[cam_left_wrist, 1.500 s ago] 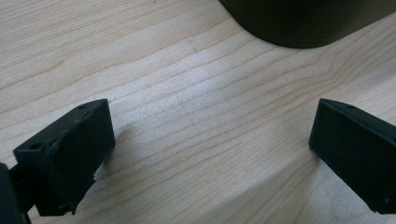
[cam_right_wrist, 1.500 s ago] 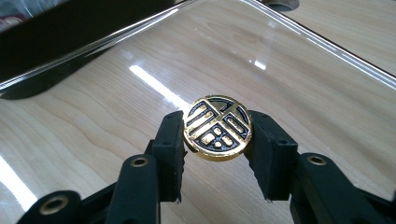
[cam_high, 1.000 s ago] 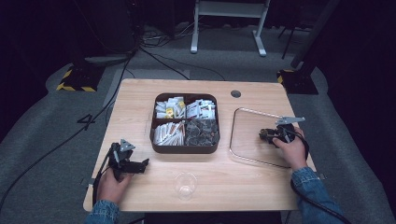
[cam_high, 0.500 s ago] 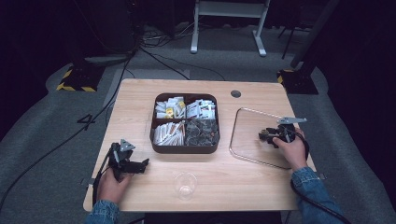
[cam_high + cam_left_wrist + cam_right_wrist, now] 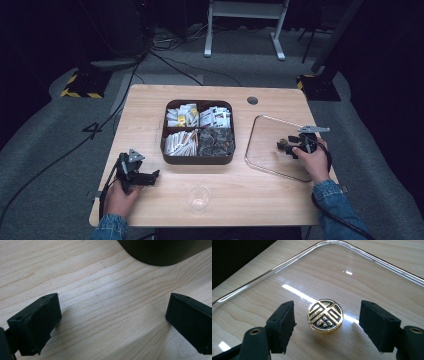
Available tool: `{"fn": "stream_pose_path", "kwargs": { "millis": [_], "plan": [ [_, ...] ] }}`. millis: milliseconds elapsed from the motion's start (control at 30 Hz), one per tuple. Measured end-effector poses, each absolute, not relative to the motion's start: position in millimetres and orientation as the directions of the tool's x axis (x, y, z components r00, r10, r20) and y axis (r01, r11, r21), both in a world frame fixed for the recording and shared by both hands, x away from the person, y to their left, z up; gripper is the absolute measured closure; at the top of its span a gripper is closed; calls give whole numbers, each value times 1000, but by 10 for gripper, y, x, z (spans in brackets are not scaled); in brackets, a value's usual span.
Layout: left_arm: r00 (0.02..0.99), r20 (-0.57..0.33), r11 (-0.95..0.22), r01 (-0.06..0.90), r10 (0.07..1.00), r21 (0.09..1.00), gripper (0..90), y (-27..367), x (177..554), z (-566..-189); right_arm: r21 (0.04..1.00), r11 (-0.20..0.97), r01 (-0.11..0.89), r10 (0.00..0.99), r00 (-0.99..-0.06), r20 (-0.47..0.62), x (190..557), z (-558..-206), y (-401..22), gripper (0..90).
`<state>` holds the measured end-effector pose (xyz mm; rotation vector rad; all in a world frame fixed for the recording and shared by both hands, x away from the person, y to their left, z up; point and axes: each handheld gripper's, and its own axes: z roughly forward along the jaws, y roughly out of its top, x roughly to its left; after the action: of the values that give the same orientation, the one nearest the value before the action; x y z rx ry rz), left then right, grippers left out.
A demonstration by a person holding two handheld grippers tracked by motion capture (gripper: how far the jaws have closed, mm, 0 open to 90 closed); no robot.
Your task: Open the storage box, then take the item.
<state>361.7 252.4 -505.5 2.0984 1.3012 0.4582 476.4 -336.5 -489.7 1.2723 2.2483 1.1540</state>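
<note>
Apparently the right gripper [image 5: 325, 323] had just been opening, its jaws apart from the lid's gold knob [image 5: 325, 315], so the clear lid [image 5: 263, 145] rested flat beside the box [image 5: 198, 159]; the left gripper [image 5: 110, 322] waited wide open, holding nothing.

Left gripper [image 5: 150, 176]: black body, grey three-cornered top plate, black cable. Right gripper [image 5: 325, 326]: black blocky jaws, each arm with a round brass-ringed screw hole. Both forearms wear blue denim sleeves [image 5: 334, 200].

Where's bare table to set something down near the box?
Free: the strip left of the box, above the left tongs; also between box and lid. Crowded: front middle, with the cup.
</note>
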Motion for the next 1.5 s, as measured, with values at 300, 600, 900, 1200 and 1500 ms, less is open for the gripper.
{"fn": "stream_pose_path", "kwargs": {
  "millis": [300, 600, 900, 1200, 1500],
  "plan": [
    [459, -24, -329, 671, 888, 664, 5, 2528, 3632, -5054, 790, 247, 561, 826, -548, 131, 4707, -4807, -3387, 296],
    [450, -22, -323, 673, 893, 666, 5, 2525, 3660, -5055, 818, 237, 525, 822, -556, 119, 4603, -4651, -3396, 297],
    [447, -27, -318, 675, 894, 665, 5, 2524, 3649, -5056, 850, 222, 477, 801, -587, 121, 4570, -4460, -3302, 297],
    [447, -26, -318, 676, 894, 664, 5, 2527, 3606, -5056, 861, 238, 450, 751, -647, 130, 4595, -4307, -3026, 317],
    [449, -24, -320, 674, 893, 665, 5, 2530, 3595, -5056, 863, 235, 447, 727, -670, 148, 4634, -4235, -2883, 348]
  ]
}}
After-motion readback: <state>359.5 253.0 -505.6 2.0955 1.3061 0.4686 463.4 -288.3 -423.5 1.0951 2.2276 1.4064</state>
